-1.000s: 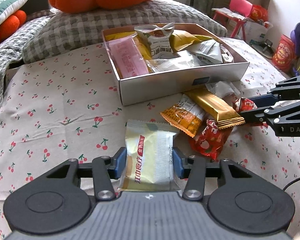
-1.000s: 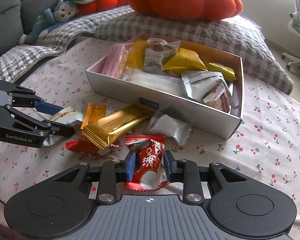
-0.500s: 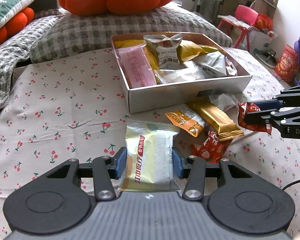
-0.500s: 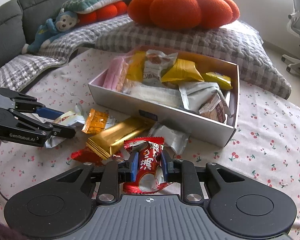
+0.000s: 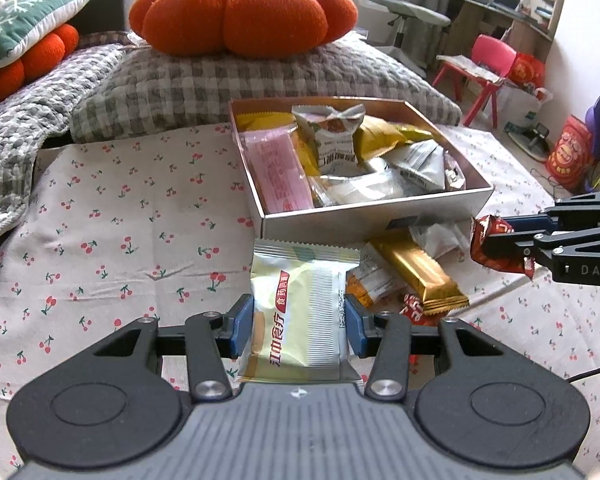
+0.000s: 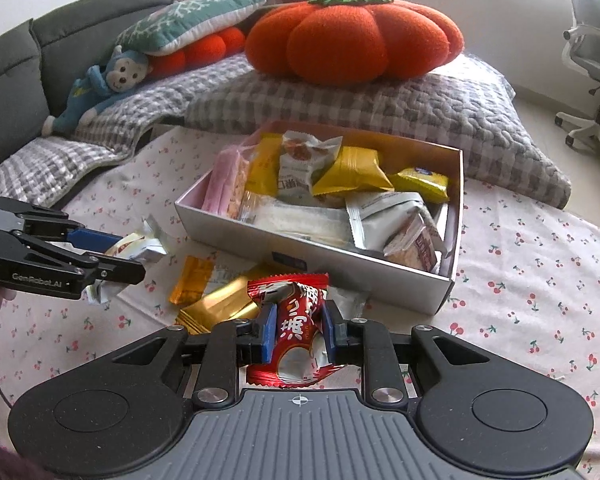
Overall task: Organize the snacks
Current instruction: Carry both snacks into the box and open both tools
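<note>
My left gripper (image 5: pixel 300 322) is shut on a pale yellow snack packet (image 5: pixel 300 312) and holds it above the cloth, in front of the silver box (image 5: pixel 376 212). My right gripper (image 6: pixel 298 328) is shut on a red snack packet (image 6: pixel 296 332) and holds it up near the box's front wall (image 6: pixel 320 254). The box holds several packets. A gold bar (image 5: pixel 418 270), an orange packet (image 5: pixel 370 284) and a red packet (image 5: pixel 414 306) lie on the cloth before the box. The right gripper also shows in the left wrist view (image 5: pixel 496 240), the left gripper in the right wrist view (image 6: pixel 112 252).
The cherry-print cloth (image 5: pixel 120 240) covers the surface. A checked grey pillow (image 5: pixel 204 88) with an orange pumpkin cushion (image 5: pixel 240 12) lies behind the box. A blue monkey toy (image 6: pixel 100 88) sits far left. Chairs and clutter stand at the right (image 5: pixel 492 60).
Both grippers have risen with their packets. The right gripper lifted the red packet off the pile and moved toward the box; the left moved closer to the box.
</note>
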{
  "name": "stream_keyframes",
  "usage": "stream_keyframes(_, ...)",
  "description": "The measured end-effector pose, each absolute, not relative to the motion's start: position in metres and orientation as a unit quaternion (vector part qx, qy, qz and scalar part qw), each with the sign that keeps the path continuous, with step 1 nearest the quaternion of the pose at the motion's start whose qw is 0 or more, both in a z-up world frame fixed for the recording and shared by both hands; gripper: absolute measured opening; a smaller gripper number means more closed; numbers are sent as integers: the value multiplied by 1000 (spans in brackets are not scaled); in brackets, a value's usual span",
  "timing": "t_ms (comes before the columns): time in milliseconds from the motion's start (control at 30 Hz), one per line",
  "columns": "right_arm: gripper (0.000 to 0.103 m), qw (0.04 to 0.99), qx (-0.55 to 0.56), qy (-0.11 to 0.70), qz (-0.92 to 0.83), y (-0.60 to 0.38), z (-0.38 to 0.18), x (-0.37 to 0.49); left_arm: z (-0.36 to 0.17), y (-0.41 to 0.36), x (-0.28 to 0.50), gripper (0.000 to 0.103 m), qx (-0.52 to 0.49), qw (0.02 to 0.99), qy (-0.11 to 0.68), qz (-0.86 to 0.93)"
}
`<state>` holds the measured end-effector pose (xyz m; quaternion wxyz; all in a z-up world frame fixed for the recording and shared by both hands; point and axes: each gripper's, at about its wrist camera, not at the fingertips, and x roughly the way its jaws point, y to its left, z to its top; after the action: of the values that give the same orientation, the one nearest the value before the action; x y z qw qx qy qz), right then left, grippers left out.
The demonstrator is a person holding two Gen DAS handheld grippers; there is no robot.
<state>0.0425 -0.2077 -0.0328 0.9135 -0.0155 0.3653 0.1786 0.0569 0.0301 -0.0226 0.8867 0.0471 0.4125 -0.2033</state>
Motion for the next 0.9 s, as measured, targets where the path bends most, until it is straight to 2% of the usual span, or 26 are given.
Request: stream_keyframes(900,22,931,49,333,139,-221,-13,72,-2,-5,92,44,-16,908,374,-189)
